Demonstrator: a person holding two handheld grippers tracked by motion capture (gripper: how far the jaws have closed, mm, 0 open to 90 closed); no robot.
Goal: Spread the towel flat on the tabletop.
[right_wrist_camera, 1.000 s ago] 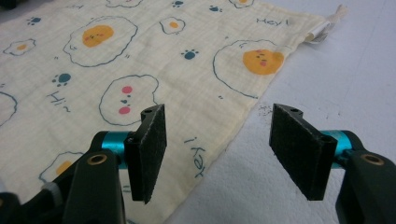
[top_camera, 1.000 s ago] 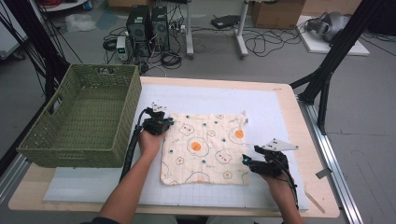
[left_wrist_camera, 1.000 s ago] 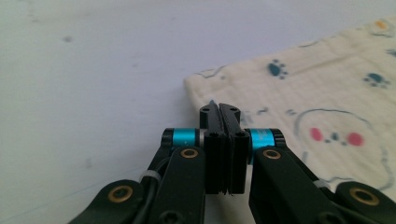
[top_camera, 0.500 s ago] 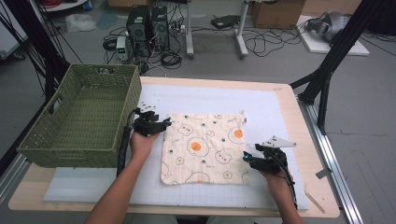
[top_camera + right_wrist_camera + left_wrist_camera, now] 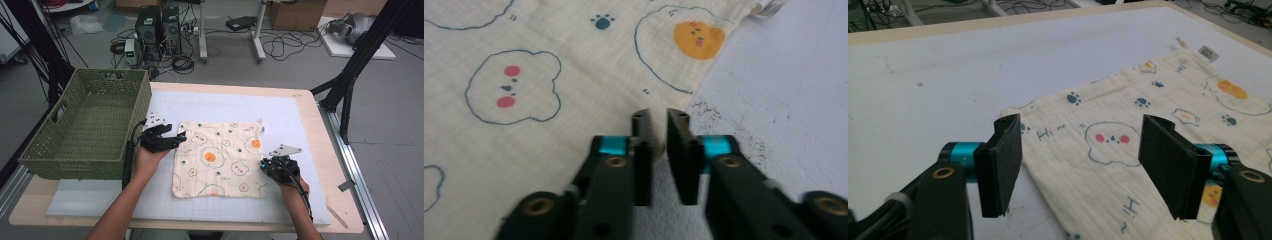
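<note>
A cream cloth [image 5: 220, 157] printed with eggs and bears lies flat on the white mat [image 5: 225, 105]. My left gripper [image 5: 180, 137] hovers at the cloth's far left corner. Its jaws have just been opening and stand wide apart in the left gripper view, left gripper [image 5: 1080, 160], with nothing between them and the cloth [image 5: 1108, 115] below. My right gripper [image 5: 265, 165] sits low at the cloth's right edge. Its jaws have just been closing. In the right gripper view, right gripper [image 5: 659, 130], a narrow gap remains over the edge of the cloth [image 5: 549, 125].
A green woven basket [image 5: 75, 165] stands at the left, half off the mat. The wooden table edge [image 5: 320, 130] runs along the right. Black stand legs [image 5: 350, 75], computers and cables are on the floor beyond the table.
The left jaws have opened at the cloth's far left corner and that hand has drawn slightly left. The right jaws have narrowed over the cloth's right edge; the right hand stayed put.
</note>
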